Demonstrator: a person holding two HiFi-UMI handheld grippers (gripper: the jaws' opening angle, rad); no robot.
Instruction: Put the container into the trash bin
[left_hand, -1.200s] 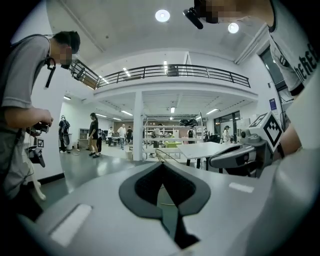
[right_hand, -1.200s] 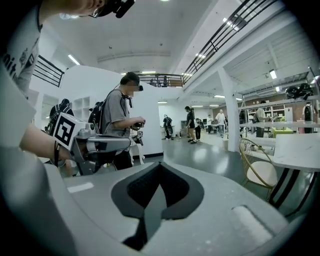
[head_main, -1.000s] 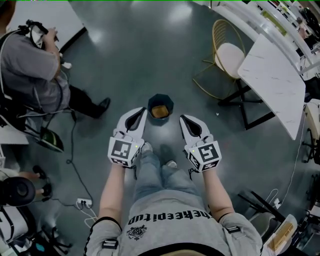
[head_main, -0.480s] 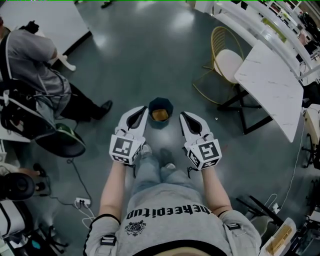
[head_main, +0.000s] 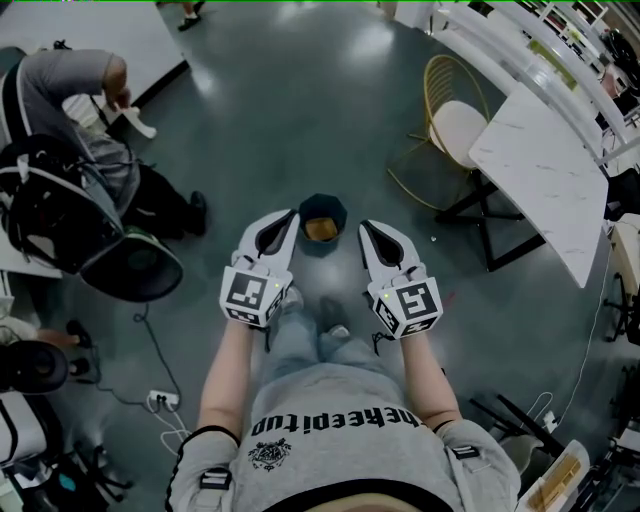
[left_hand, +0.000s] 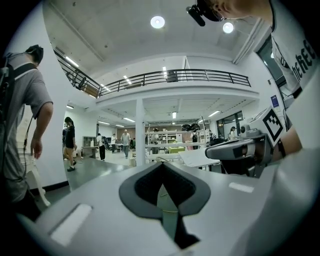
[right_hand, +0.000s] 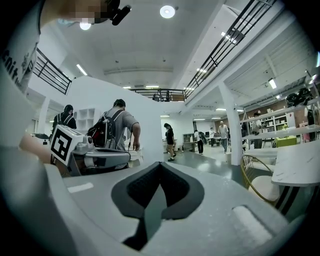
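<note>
Left gripper (head_main: 289, 216), right gripper (head_main: 366, 227) closed, empty — faceted dark trash bin (head_main: 304, 212), perhaps tan-filled.

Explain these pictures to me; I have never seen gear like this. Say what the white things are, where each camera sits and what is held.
There is no robot here: a person holds a two-jaw hand tool in each hand, the left gripper and the right gripper. The patterned cubes are part of them. The head view comes from a camera on the person's head, looking down. Each gripper view comes from a camera riding on that tool, looking along its jaws. Both pairs of jaws are together and hold nothing. On the grey floor, seen between the two tools, stands a dark trash bin with something brownish inside; I cannot tell what.
</note>
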